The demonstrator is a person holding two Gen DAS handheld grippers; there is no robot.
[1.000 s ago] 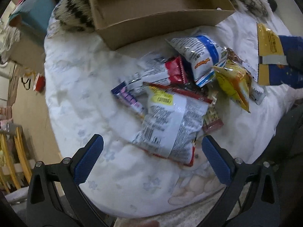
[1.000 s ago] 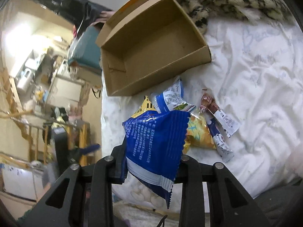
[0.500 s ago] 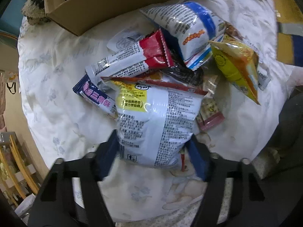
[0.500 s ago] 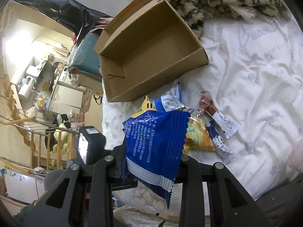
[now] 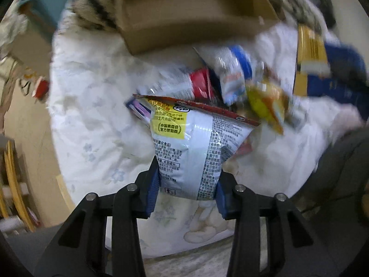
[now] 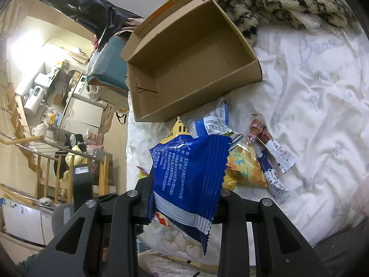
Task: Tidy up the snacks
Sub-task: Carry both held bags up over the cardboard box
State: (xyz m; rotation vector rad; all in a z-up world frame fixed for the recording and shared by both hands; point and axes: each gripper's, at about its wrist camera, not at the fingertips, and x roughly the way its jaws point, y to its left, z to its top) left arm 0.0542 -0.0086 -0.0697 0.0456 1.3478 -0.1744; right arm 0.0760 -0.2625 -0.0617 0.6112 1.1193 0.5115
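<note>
Left gripper [image 5: 186, 184]: fingers closed on near end of white snack bag [image 5: 196, 147], lifted above bed [image 5: 92, 120].
Right gripper [image 6: 184, 198]: fingers clamped on blue snack bag [image 6: 186, 173], held near.
Cardboard box [image 6: 184, 69]: far side, open, looks empty.
Remaining snacks [image 6: 244, 168]: piled just before box.
Handling: bags judged light, crinkly, slippery, contents crushable; pinch sealed edge, gently.
</note>
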